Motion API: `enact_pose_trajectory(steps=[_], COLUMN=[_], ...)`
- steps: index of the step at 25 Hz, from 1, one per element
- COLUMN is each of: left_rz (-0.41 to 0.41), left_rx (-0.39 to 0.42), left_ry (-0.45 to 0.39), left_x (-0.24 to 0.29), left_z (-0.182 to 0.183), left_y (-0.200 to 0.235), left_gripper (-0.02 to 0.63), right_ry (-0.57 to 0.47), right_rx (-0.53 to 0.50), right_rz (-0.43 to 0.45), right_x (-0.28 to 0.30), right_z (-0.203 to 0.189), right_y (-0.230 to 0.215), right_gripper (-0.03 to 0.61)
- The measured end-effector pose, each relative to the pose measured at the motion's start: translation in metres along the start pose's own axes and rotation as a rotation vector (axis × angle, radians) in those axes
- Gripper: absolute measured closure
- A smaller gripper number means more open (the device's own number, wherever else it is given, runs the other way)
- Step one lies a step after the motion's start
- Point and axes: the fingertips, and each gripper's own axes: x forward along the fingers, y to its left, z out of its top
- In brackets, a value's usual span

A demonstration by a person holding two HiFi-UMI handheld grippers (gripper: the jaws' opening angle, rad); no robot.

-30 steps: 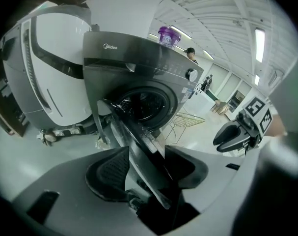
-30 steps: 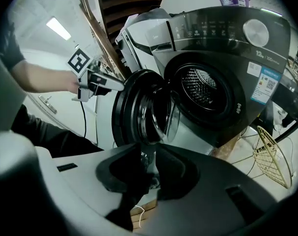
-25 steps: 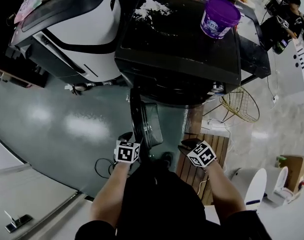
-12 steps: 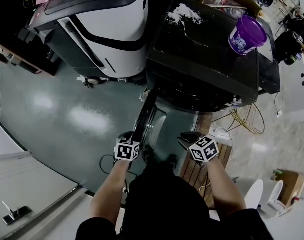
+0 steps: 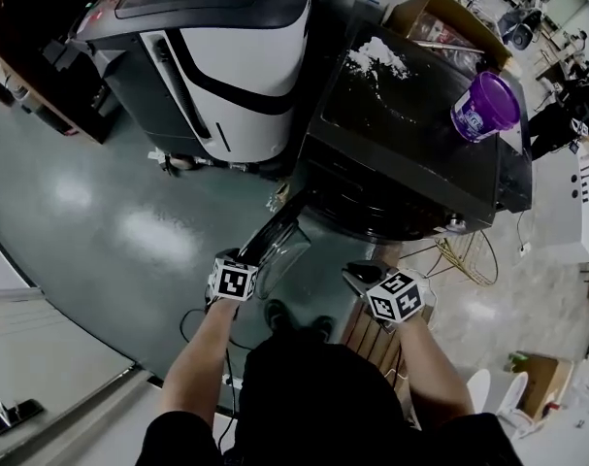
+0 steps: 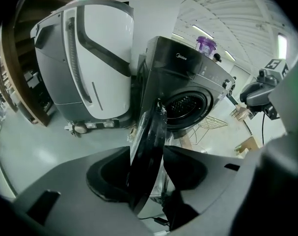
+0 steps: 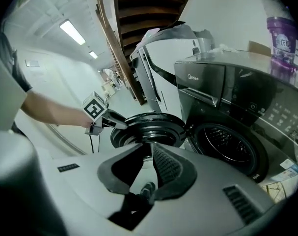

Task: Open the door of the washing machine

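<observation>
L gripper (image 6: pixel 147 150) fingers (image 6: pixel 107 173) are clamped on the door (image 6: pixel 149 127) rim.

L gripper view:
- Rim seen edge-on, near upright w/ slight tilt, one finger each side, pads on it.
- Door stands well out from the washing machine (image 6: pixel 188 75).
- Drum opening (image 6: pixel 188 107) is exposed beyond the fingers, up and to their right.
- Purple tub (image 6: pixel 206 44) sits on the washer top, far past the tips.
- White/grey appliance (image 6: pixel 97 58) is beyond and left of the fingers, next to the washer.

R gripper view:
- R gripper (image 7: pixel 148 154) fingers (image 7: pixel 171 168) nearly together, have just been closing. Thin slot left, nothing in it.
- Door's ringed face is just beyond the tips, not touching them.
- L gripper shows beyond and left of the tips, on the door's far rim, forearm behind it.
- Drum opening is right of the fingers. Tub far upper right.

Head view:
- Both grippers low centre, the door btwn them.
- L fingers at the door's outer rim. R fingers are right of the door, clear of it, over wooden slats (image 5: pixel 364 330).
- Door angles out from the washer front toward the L fingers.
- White powder (image 5: pixel 376 59) and the tub are on the washer top, well past both sets of tips.
- Wire basket (image 5: pixel 466 257) is on the floor right of the R fingers.
</observation>
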Motion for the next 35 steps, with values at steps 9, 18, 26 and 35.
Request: enact_pose_trajectory(steps=[9, 18, 26, 35], left_rz=[0.059, 0.100, 0.102, 0.092], left_rx=[0.004, -0.033, -0.028, 0.003], left_ry=[-0.011, -0.145, -0.292, -0.474], left_x=[0.002, -0.049, -0.100, -0.147], left_z=[0.013, 0.053, 0.103, 0.171], left_y=[0.033, 0.014, -0.063, -0.141], left_gripper=[0.371, 0.376, 0.385, 0.403], right_ry=[-0.037, -0.143, -0.339, -0.514], right_rx=[-0.006, -0.066, -0.090, -0.168], right_rz=[-0.035, -0.096, -0.094, -0.068], right_x=[-0.020, -0.064, -0.127, -0.203], right_z=[0.014, 0.040, 0.085, 0.105], right_y=[0.001, -0.023, -0.058, -0.063], right_gripper=[0.508, 0.533, 0.555, 0.563])
